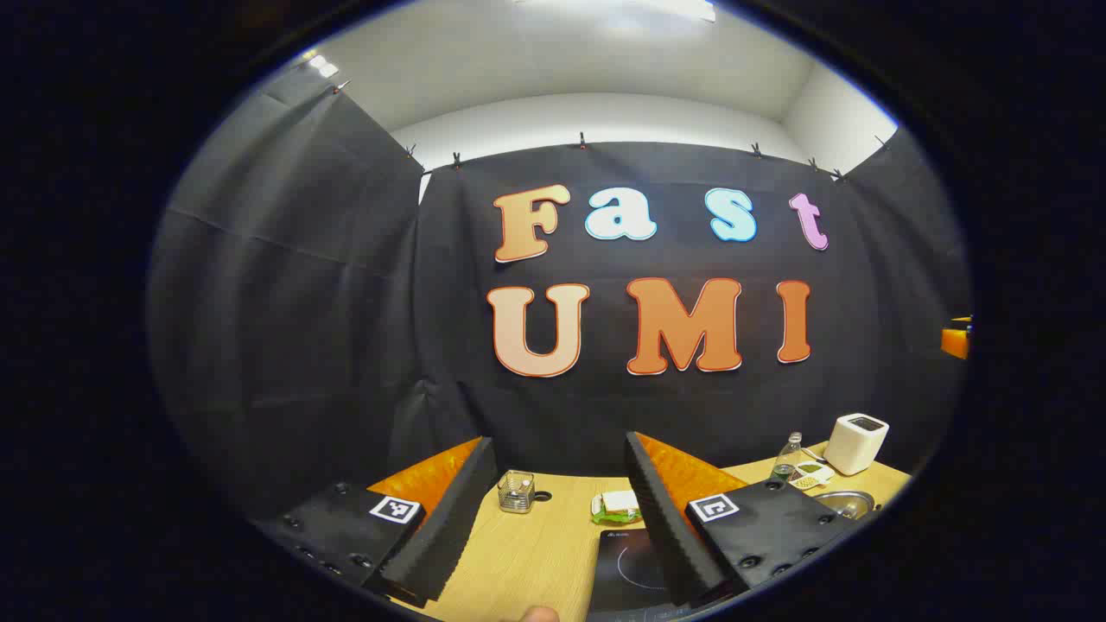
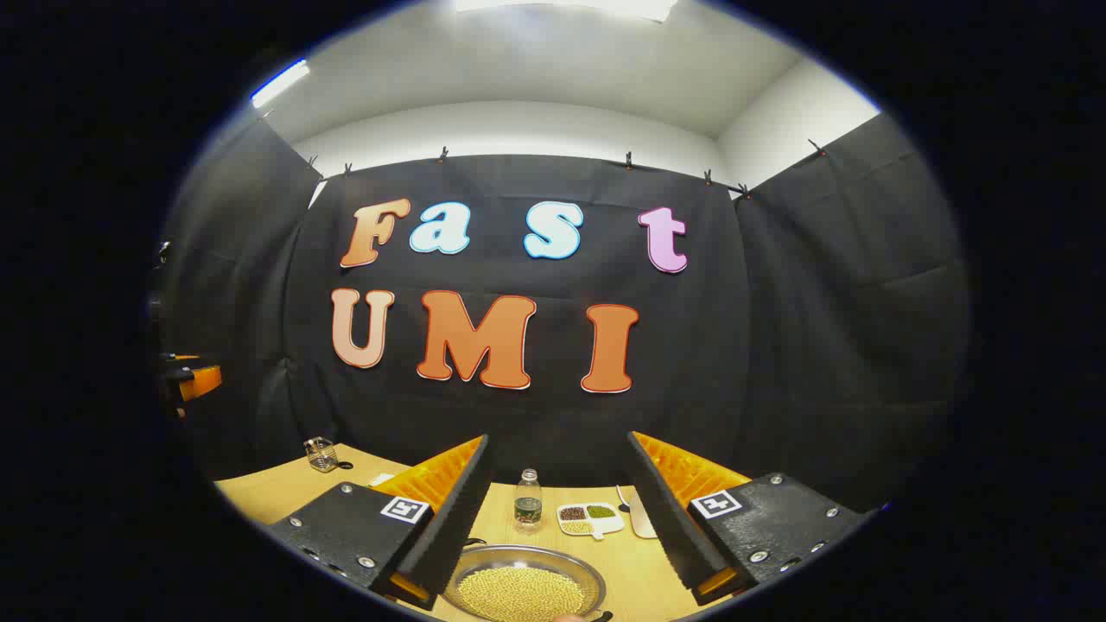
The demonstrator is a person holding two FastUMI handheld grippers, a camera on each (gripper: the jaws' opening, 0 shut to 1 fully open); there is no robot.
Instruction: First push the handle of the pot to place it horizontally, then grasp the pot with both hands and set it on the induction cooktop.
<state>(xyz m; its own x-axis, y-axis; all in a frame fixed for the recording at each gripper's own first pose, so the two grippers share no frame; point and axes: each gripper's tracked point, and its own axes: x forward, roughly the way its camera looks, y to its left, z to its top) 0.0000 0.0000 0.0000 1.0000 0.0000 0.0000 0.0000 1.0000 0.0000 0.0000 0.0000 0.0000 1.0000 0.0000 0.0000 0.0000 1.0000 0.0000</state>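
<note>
Left gripper: mine, fingers spread wide, nothing between them, held above the table.
Right gripper: mine, fingers also spread wide and empty, held above the table.
Table: light wood, running to the black cloth wall at the back.
Induction cooktop: black glass slab with a ring mark, low in the left gripper view, just inside my left gripper's right-hand finger, which hides part of it.
Pot: shallow metal pan full of pale yellow beans, straight below my right gripper, between its fingers in the right gripper view; its rim also peeks out at the right edge of the left gripper view. Handle: a dark bit at the pan's lower right rim; I cannot tell how it lies.
Bottle: clear, upright, behind the pot.
Sectioned dish: white, holding dark, green and pale grains, just right of the bottle.
Glass cup: small, near the back wall.
Green packet: behind the cooktop.
White box appliance: far right of the table.
</note>
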